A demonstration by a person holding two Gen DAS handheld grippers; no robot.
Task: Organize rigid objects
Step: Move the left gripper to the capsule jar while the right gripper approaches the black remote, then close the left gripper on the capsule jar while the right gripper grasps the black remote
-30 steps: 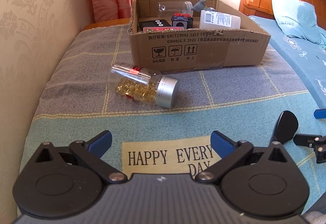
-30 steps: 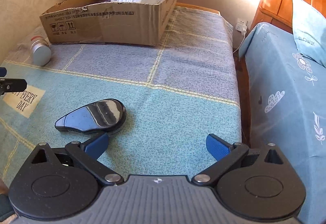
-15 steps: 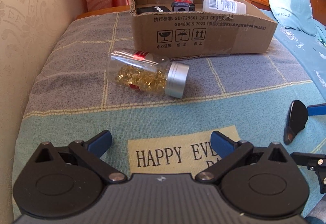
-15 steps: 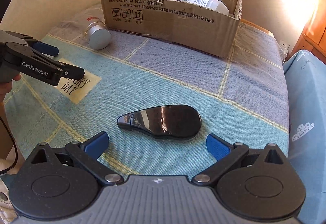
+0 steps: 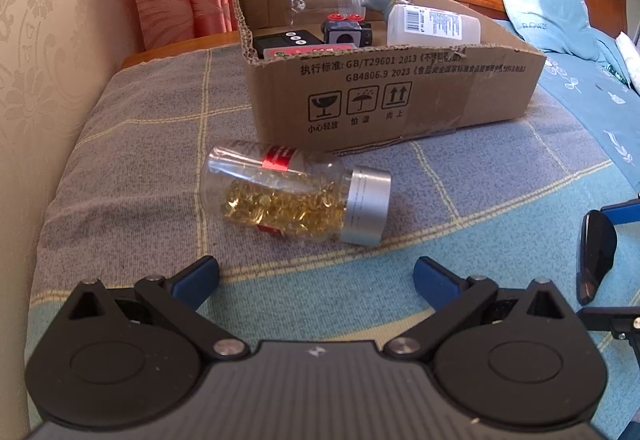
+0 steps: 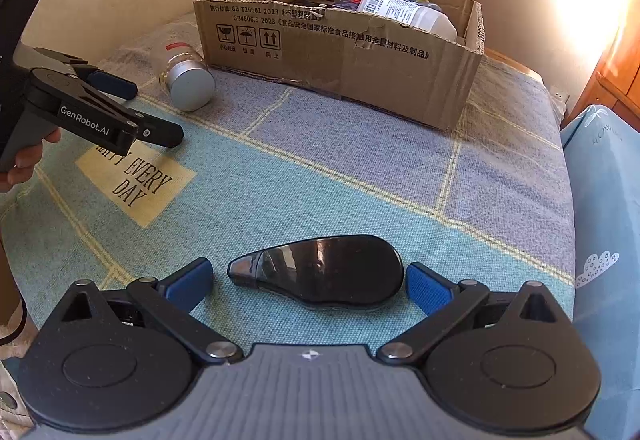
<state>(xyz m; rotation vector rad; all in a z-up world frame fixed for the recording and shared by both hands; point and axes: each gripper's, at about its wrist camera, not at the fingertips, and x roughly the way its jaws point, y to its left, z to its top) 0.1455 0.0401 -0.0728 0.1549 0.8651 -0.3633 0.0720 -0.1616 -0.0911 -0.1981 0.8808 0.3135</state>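
Two loose things lie on the blanket-covered bed (image 6: 360, 167) outside the cardboard box (image 6: 340, 71), which stands toward the far edge and already holds a white bottle (image 6: 404, 13) and other small items; the clear pill bottle (image 5: 296, 199) lies on its side just in front of the box's near wall, silver cap pointing right, and the flat black teardrop case (image 6: 320, 272) lies nearer the bed's front edge. The left tongs (image 5: 316, 274) are spread wide and empty, aimed at the pill bottle but short of it; the right tongs (image 6: 308, 280) are likewise wide apart, and the black case sits between their blue pads, not yet clamped. The step in hand looks like the pick-up of both items; next, the right tongs likely need to close across the case's length, while the left must advance until the bottle's body is between its pads.
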